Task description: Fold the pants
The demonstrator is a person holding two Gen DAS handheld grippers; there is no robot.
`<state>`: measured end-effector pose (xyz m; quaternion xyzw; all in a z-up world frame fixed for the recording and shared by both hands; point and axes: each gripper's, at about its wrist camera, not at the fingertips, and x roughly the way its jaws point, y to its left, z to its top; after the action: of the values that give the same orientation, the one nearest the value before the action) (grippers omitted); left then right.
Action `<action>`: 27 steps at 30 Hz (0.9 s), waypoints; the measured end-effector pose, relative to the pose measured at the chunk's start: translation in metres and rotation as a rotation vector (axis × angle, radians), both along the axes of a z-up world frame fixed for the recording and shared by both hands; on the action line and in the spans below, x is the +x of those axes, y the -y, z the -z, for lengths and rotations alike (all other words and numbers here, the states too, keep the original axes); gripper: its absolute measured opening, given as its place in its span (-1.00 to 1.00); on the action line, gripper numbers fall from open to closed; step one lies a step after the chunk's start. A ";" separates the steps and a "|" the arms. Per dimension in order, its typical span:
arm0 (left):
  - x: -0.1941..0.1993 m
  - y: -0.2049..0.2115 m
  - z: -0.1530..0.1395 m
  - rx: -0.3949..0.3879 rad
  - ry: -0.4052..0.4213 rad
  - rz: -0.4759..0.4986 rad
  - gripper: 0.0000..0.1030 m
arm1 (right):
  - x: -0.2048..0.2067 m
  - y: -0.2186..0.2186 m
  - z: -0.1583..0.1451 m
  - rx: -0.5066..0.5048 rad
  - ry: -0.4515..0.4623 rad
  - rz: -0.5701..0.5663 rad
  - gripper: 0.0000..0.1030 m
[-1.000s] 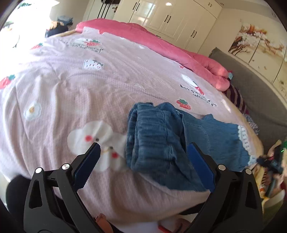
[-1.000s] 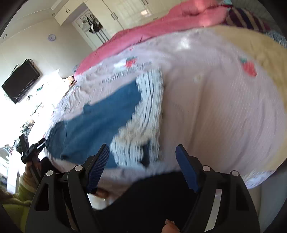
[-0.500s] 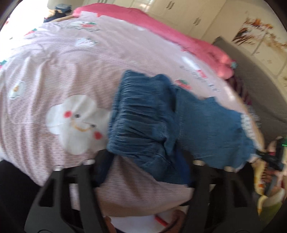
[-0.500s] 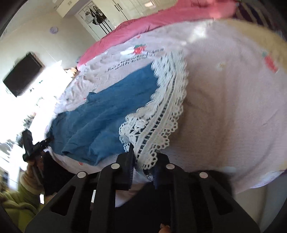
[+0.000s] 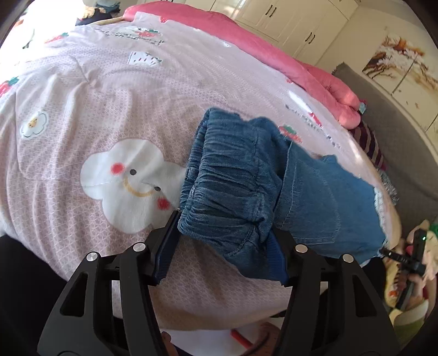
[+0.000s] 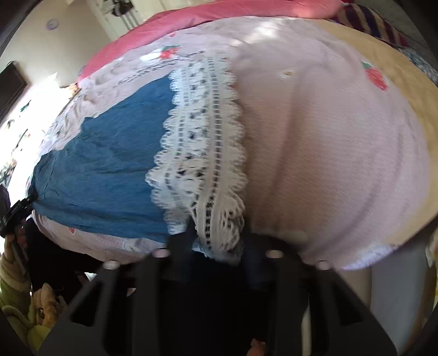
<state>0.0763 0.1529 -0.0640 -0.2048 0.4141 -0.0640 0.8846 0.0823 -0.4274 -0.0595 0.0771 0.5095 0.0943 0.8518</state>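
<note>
- The pants [image 5: 246, 191], blue denim with a white lace hem [image 6: 202, 153], lie on the pink quilt [image 5: 109, 109] of the bed, in the lower right of the left wrist view.
- The left hand-held gripper [image 5: 221, 246] is clamped on the gathered waistband [image 5: 227, 216]; its jaws have just been opening a little, yet the pads press the bunched cloth.
- The right hand-held gripper [image 6: 216, 246] has the lace hem between its jaws, which have just been opening; this view is blurred, so I cannot tell if it grips.
- To fold well, I judge both ends should be held firmly and lifted together, so the layers stay even.
- Both hand-held grippers point steeply down at the near bed edge.

Pink quilt [image 5: 115, 104], white wardrobe [image 5: 287, 16]
</note>
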 end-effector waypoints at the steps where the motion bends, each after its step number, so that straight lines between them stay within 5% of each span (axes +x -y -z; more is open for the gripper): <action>1: -0.003 -0.001 -0.004 0.002 0.010 -0.002 0.07 | -0.006 0.002 -0.008 -0.024 0.019 0.006 -0.09; 3: -0.010 -0.006 -0.015 0.019 0.031 -0.013 0.18 | -0.016 0.006 -0.027 -0.016 0.069 0.020 0.12; 7: -0.031 -0.018 -0.051 0.116 0.119 -0.079 0.23 | -0.021 -0.001 -0.066 -0.027 0.192 0.020 0.16; 13: -0.032 -0.006 -0.092 0.139 0.227 -0.036 0.42 | 0.015 -0.070 -0.112 0.028 0.297 -0.161 0.40; 21: 0.012 0.082 -0.076 0.214 0.264 0.206 0.44 | 0.110 -0.193 -0.108 0.055 0.185 -0.377 0.40; 27: 0.020 0.112 -0.028 0.308 0.176 0.333 0.44 | 0.176 -0.245 -0.075 0.038 0.015 -0.446 0.40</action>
<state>0.0959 0.0407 -0.0362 0.0101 0.3683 -0.1624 0.9153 0.2584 -0.1826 0.0151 -0.0220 0.5058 0.2904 0.8120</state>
